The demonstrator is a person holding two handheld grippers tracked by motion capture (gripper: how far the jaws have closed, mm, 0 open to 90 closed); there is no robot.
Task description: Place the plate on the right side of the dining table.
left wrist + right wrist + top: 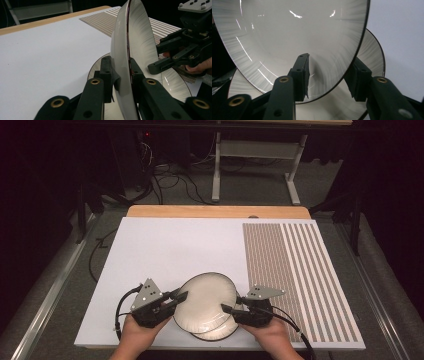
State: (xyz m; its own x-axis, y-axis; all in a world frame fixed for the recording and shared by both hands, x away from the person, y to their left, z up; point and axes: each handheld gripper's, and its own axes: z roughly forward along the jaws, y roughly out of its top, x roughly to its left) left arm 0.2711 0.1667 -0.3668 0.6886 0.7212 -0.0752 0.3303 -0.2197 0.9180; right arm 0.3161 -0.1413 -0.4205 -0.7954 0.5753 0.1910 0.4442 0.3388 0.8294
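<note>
Plate (205, 302) rim sits between both grippers' jaws; left's clamp it.

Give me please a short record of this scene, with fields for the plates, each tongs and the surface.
upper plate: white with dark rim, lifted and tilted on edge
lower plate: same kind, flat on the board beneath
left tongs: shut on the upper plate's rim
right tongs: jaws on either side of the opposite rim, one pad against the plate's face; full grip not clear
surface: white board; striped mat on its right part
</note>
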